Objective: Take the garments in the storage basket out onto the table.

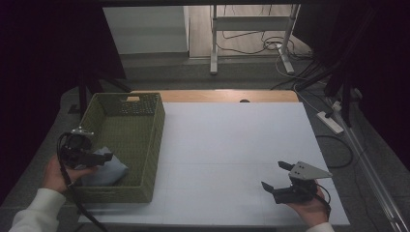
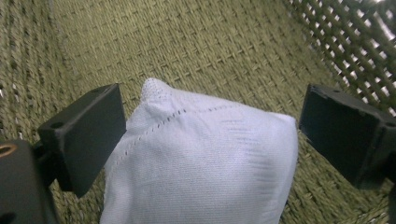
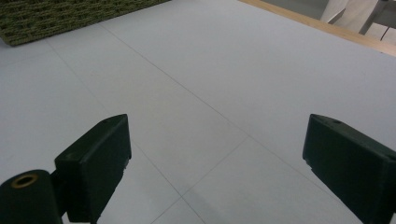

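1. White knit cloth [image 2: 201, 163], folded, with a stitched seam across its top; lies on the woven floor of the basket [image 1: 150, 145], in the near left corner as seen from the high view [image 1: 109, 170].
2. Olive-green wicker, rectangular, with a handle slot in the far wall; stands on the left part of the table [image 1: 232, 145], partly over its left edge.
3. Left gripper [image 2: 210, 130] spread wide around the cloth: one jaw touching or just beside the cloth's left edge, the other just clear of its right corner; nothing clamped. From the high view [image 1: 96, 158] reaches over the basket's left wall, held in the left hand [image 1: 58, 175].
4. Right gripper [image 3: 215, 154] equally wide open and empty, above bare white tabletop; basket corner at the far upper left of its own view. From the high view [image 1: 276, 175] near the table's front right corner, well apart from the basket, in the right hand [image 1: 312, 209].
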Action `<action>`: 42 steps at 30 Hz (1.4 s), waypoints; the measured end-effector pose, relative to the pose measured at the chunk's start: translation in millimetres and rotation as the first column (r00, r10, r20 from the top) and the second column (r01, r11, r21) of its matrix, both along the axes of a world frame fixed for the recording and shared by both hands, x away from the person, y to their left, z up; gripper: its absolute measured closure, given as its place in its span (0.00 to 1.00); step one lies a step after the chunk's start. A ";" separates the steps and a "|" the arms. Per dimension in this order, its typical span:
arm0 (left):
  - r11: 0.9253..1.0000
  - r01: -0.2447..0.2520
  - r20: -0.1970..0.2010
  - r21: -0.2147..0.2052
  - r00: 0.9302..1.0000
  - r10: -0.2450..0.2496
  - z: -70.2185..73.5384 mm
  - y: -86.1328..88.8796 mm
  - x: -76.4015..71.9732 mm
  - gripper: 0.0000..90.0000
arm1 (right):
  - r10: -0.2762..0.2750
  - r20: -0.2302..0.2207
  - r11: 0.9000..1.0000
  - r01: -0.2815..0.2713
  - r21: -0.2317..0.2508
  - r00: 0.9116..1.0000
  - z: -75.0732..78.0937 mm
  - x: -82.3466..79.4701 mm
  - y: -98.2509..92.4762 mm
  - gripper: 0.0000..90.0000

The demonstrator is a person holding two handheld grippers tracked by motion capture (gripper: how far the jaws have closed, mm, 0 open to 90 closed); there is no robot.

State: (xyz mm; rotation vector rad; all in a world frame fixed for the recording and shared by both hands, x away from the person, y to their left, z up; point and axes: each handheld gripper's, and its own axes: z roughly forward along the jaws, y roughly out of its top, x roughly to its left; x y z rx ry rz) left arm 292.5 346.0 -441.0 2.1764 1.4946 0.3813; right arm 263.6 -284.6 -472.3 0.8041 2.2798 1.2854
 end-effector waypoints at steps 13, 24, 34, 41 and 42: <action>0.999 0.018 -0.086 0.035 0.996 -0.015 -7.3 -1.2 12.4 0.07 | -0.001 0.001 1.000 0.001 0.003 1.000 -0.3 -0.5 -0.2 0.09; 0.999 0.016 -0.168 0.039 0.986 -0.009 -21.9 0.7 24.1 0.05 | -0.002 -0.001 1.000 0.002 0.002 1.000 -0.8 -0.4 -0.5 0.09; 0.997 0.038 -0.216 0.060 0.976 -0.024 -29.8 -8.6 33.5 0.02 | 0.002 -0.003 1.000 -0.002 -0.008 1.000 -1.6 -0.3 0.3 0.09; 0.997 0.047 -0.258 0.057 0.966 -0.030 -36.3 -11.1 40.1 0.01 | -0.002 -0.002 1.000 0.002 -0.004 1.000 -1.5 -0.3 -0.6 0.09; 0.997 0.047 -0.264 0.055 0.964 -0.031 -37.1 -11.0 40.9 0.01 | -0.002 -0.002 1.000 0.002 -0.005 1.000 -1.5 -0.3 -0.6 0.09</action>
